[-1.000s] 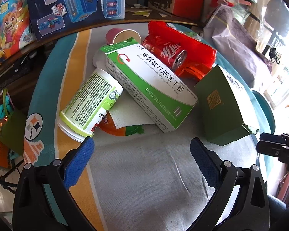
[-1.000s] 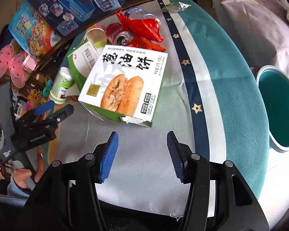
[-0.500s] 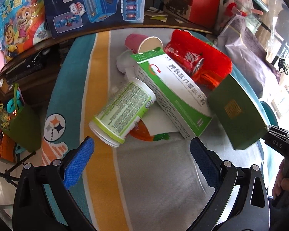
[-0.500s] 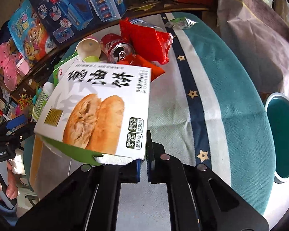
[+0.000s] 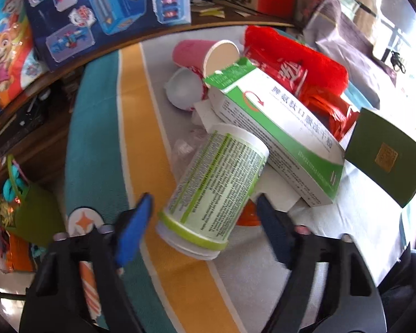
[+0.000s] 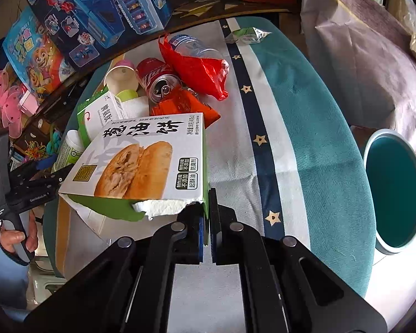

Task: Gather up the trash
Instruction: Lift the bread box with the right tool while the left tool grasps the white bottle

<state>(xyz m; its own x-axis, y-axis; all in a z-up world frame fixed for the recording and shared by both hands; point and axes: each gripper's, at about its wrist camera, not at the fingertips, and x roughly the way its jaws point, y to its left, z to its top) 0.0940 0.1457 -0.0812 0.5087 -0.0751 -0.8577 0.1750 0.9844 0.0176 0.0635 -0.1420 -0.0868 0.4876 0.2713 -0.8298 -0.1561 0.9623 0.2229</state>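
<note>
— Since half a second ago, your left gripper (image 5: 202,227) has closed in on the white cylindrical bottle with the green label (image 5: 216,191); its jaws are spread wide on either side of it, not touching.

— And your right gripper (image 6: 206,230)?

— You keep it clamped on the green side flap of the white cardboard pastry box (image 6: 141,163), lifted above the striped tablecloth (image 6: 313,138), with the teal round bin (image 6: 396,191) off to the right.

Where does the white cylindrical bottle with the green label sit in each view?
Left wrist: white cylindrical bottle with green label, lower centre, lying between the open left hand-held gripper.
Right wrist: same bottle at left edge, mostly hidden.
Shared landmark: red soda can.
</note>
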